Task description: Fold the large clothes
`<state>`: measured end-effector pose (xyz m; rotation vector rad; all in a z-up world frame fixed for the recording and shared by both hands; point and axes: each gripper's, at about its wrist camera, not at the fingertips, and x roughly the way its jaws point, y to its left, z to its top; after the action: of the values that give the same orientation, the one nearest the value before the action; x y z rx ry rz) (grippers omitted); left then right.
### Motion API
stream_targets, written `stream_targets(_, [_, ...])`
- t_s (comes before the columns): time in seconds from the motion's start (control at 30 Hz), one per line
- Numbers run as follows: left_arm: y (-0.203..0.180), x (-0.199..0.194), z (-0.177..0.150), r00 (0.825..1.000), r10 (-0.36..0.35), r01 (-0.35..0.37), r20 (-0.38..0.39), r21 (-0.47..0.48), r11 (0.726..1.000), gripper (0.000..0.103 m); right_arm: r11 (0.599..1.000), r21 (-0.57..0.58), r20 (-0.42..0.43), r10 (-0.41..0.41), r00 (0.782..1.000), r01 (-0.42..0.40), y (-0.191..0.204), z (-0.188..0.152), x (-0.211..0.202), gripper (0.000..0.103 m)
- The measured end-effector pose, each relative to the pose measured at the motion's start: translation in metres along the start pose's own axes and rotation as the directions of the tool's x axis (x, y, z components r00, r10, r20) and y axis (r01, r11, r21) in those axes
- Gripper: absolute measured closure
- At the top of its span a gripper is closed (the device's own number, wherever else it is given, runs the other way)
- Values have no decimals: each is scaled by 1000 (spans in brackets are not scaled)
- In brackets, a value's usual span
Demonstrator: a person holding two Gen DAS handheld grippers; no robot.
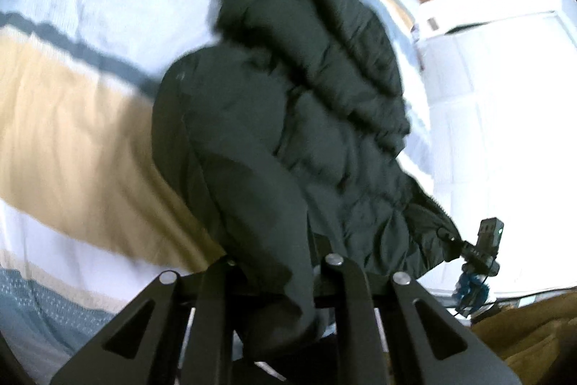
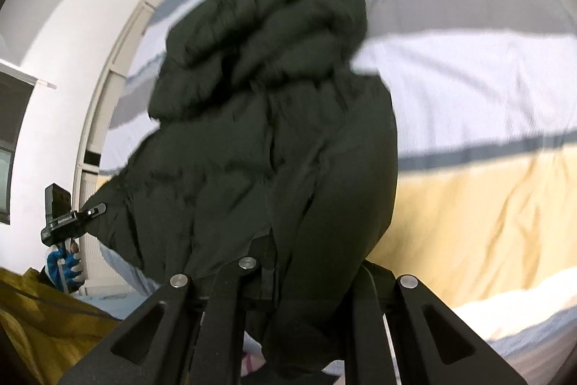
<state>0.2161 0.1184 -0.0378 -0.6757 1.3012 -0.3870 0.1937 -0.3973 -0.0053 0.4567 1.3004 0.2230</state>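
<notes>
My left gripper (image 1: pixel 277 262) clamped on the dark green puffer jacket (image 1: pixel 288 118), my right gripper (image 2: pixel 306 266) pinching its other edge, jacket hanging bunched between them above the striped duvet (image 1: pixel 72 118), blue-gloved hand (image 2: pixel 65 267) beside.

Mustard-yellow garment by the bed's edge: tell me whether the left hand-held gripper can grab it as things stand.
Probably not yet. The left hand-held gripper is shut on the dark puffer jacket, which hangs over the striped bedspread. The mustard-yellow garment lies off to the side; the jacket must be released first.
</notes>
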Motion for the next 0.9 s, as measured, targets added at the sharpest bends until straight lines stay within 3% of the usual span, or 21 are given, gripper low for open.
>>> stream_targets(0.23, [-31,-41,53,990,-56,53,130,31,998,91,999,-36,127,8,992,-3,6,45,-46,93])
stream_targets(0.4, [-56,-60,105,973,-85,72,215,67,995,91,1000,-12,212,13,977,-11,10,84,-65,93])
stream_targets(0.6, [-75,-58,163,959,-60,38,277,83,996,91,996,91,272,-5,962,-21,0,140,-74,93])
stream_targets(0.9, [-83,-30,250,937,-4,-2,349,16,1000,91,982,188,293,-39,955,-18,-16,219,-56,93])
